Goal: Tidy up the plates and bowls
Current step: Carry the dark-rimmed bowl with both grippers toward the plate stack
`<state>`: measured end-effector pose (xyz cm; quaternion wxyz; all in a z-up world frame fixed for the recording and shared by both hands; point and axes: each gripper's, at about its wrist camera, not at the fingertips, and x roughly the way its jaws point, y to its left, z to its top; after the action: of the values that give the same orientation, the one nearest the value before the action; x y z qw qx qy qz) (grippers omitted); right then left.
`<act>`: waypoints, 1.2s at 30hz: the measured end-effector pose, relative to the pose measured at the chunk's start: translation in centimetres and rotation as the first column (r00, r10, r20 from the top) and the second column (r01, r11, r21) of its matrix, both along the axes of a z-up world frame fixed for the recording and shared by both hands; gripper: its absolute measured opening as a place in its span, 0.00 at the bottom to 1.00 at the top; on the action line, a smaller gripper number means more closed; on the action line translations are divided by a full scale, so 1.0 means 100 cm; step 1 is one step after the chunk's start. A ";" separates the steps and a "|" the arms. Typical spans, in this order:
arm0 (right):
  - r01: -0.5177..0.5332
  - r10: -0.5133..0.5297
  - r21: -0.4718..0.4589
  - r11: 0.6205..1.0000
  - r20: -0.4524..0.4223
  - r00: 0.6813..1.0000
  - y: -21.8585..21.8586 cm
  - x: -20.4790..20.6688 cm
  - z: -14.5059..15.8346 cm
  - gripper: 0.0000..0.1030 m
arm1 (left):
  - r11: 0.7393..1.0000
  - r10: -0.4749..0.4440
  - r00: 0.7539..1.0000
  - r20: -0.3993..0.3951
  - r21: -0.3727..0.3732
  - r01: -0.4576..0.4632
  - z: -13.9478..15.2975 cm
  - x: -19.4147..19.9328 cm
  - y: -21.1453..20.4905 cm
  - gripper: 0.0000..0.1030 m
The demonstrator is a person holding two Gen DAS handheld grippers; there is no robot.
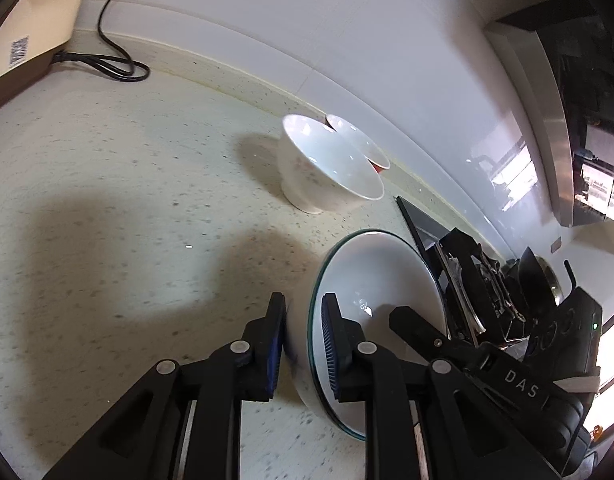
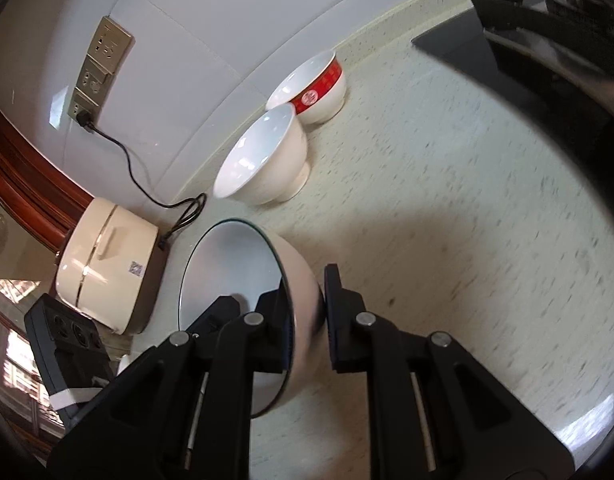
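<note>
Gripping opposite bowl rims, both claws clamped.

White green-rimmed bowl, red-banded bowl, speckled cream counter.

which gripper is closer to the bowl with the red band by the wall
Neither clearly. Left gripper and right gripper both clamp opposite rims of the green-rimmed bowl, which sits on the near side of the plain white bowl from the red-banded bowl.

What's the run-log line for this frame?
left tongs: shut on big bowl rim | right tongs: shut on same bowl | two small bowls by wall
</note>
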<state>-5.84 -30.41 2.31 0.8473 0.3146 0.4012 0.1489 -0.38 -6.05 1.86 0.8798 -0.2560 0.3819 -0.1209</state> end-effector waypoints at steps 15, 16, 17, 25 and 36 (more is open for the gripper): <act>-0.084 0.081 0.108 0.991 0.025 0.996 0.055 -0.024 -0.001 0.20 | 0.996 0.084 0.996 0.032 0.018 -0.084 0.009 -0.036 0.055 0.28; -0.088 0.086 0.111 0.990 0.027 0.996 0.057 -0.025 -0.001 0.20 | 0.996 0.083 0.996 0.032 0.022 -0.084 0.010 -0.038 0.059 0.28; -0.094 0.091 0.115 0.989 0.028 0.995 0.061 -0.026 -0.001 0.20 | 0.996 0.086 0.996 0.034 0.029 -0.087 0.010 -0.041 0.061 0.28; -0.153 0.148 0.112 0.982 0.048 0.988 0.084 -0.030 0.001 0.20 | 0.990 0.118 0.991 0.057 0.073 -0.122 0.012 -0.067 0.082 0.28; -0.271 0.265 0.079 0.959 0.073 0.961 0.124 -0.030 0.005 0.20 | 0.971 0.208 0.975 0.083 0.104 -0.216 0.012 -0.090 0.110 0.30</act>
<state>-8.80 -18.00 2.79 0.8165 0.2897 0.4070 0.2894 -9.36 4.99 3.07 0.9138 -0.2410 0.3266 -0.0138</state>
